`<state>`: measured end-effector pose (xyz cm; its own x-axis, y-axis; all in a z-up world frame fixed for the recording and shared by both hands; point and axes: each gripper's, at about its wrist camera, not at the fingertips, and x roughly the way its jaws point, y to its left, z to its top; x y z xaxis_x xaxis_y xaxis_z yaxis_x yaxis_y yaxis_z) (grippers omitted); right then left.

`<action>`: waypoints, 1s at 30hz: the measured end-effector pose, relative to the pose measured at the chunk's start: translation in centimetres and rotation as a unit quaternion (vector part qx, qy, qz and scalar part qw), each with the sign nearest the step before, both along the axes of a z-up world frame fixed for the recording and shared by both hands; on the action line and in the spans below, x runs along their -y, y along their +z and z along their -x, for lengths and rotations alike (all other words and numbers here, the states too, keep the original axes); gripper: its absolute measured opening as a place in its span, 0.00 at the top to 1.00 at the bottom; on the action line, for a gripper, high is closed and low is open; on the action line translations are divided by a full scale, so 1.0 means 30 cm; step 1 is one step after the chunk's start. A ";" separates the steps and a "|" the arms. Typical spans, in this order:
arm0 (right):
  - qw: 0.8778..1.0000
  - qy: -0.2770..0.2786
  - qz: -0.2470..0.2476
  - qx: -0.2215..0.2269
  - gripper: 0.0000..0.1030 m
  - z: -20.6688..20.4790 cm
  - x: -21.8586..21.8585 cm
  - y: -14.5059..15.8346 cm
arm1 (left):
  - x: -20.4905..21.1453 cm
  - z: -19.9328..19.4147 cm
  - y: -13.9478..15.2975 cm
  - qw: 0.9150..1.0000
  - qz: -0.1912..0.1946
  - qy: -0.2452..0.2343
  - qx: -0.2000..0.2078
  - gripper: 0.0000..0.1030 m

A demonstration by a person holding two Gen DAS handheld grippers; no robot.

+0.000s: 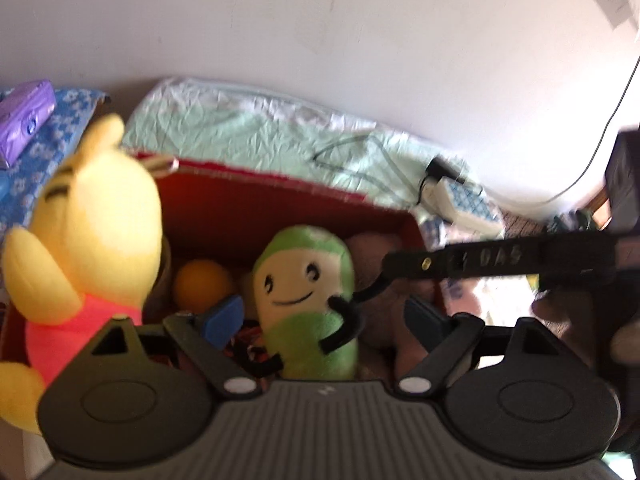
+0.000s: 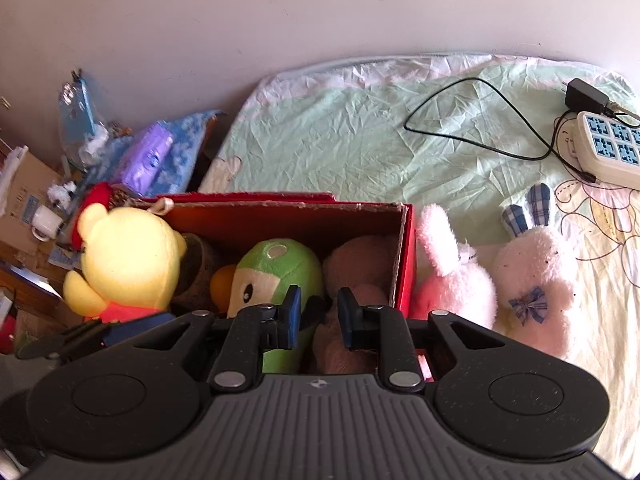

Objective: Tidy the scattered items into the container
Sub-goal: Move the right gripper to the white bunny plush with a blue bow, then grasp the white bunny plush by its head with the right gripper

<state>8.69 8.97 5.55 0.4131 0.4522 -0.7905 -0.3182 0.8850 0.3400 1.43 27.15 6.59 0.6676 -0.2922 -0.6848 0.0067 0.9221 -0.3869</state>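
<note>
One red box (image 2: 406,256) holding four soft toys — yellow bear (image 2: 128,260), green one (image 2: 280,272), brown one (image 2: 360,264), plus an orange ball (image 2: 222,284) — with two pink rabbits (image 2: 456,276) beside it, one power strip (image 2: 608,148), one white mug (image 2: 46,222).

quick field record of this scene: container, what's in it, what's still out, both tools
container: red cardboard box on the bed
inside: green plush, yellow bear plush, brown plush, orange ball
still outside: two pink rabbit plushes on the sheet, right of the box
left tool: open, empty, above the box
right tool: jaws narrow, nothing clearly gripped
other: power strip
</note>
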 end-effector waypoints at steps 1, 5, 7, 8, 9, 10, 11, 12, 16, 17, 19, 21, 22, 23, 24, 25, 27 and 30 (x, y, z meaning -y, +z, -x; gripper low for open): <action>1.000 0.000 -0.013 0.008 0.79 0.006 0.016 0.009 | 0.006 0.000 0.019 1.000 0.000 0.003 0.005 0.16; 0.997 -0.012 -0.065 0.030 0.79 0.003 0.122 0.042 | 0.082 -0.004 0.099 0.999 -0.020 -0.003 0.035 0.16; 0.996 -0.026 -0.079 0.036 0.79 -0.005 0.196 0.051 | 0.140 0.001 0.131 0.998 -0.034 -0.009 0.050 0.15; 0.995 -0.031 -0.084 0.036 0.79 -0.009 0.237 0.051 | 0.172 0.006 0.141 0.998 -0.038 -0.012 0.056 0.15; 0.995 -0.033 -0.087 0.035 0.79 -0.011 0.275 0.052 | 0.208 0.009 0.146 0.997 -0.042 -0.016 0.060 0.15; 0.995 -0.035 -0.087 0.033 0.79 -0.015 0.313 0.048 | 0.247 0.009 0.147 0.997 -0.045 -0.019 0.061 0.15; 0.995 -0.036 -0.084 0.030 0.79 -0.018 0.350 0.041 | 0.286 0.008 0.144 0.997 -0.049 -0.022 0.062 0.15; 0.996 -0.037 -0.080 0.026 0.79 -0.019 0.384 0.032 | 0.327 0.006 0.139 0.996 -0.053 -0.026 0.061 0.15; 0.996 -0.042 -0.083 0.008 0.77 -0.025 0.522 -0.018 | 0.494 0.003 0.109 0.995 -0.068 -0.046 0.061 0.15; 0.996 -0.044 -0.083 0.001 0.76 -0.029 0.552 -0.034 | 0.535 0.004 0.102 0.994 -0.074 -0.050 0.062 0.15; 0.996 -0.040 -0.081 -0.011 0.76 -0.038 0.599 -0.062 | 0.609 0.002 0.087 0.993 -0.080 -0.060 0.064 0.15; 0.997 -0.032 -0.075 -0.015 0.75 -0.041 0.636 -0.082 | 0.676 -0.002 0.064 0.992 -0.081 -0.066 0.065 0.15; 0.997 -0.028 -0.073 -0.017 0.74 -0.047 0.651 -0.091 | 0.706 -0.008 0.045 0.993 -0.080 -0.066 0.061 0.15; 0.997 -0.021 -0.069 -0.020 0.72 -0.055 0.662 -0.100 | 0.732 -0.017 0.023 0.993 -0.077 -0.067 0.055 0.15; 0.998 -0.014 -0.065 -0.023 0.71 -0.067 0.670 -0.108 | 0.759 -0.028 -0.001 0.994 -0.073 -0.065 0.051 0.17; 0.998 -0.008 -0.060 -0.027 0.71 -0.083 0.679 -0.116 | 0.784 -0.039 -0.027 0.994 -0.073 -0.062 0.047 0.19; 0.998 0.003 -0.054 -0.034 0.68 -0.119 0.693 -0.123 | 0.837 -0.067 -0.074 0.994 -0.079 -0.061 0.040 0.19; 0.997 0.042 -0.047 -0.050 0.57 -0.179 0.689 -0.118 | 0.916 -0.102 -0.127 0.991 -0.115 -0.057 0.042 0.19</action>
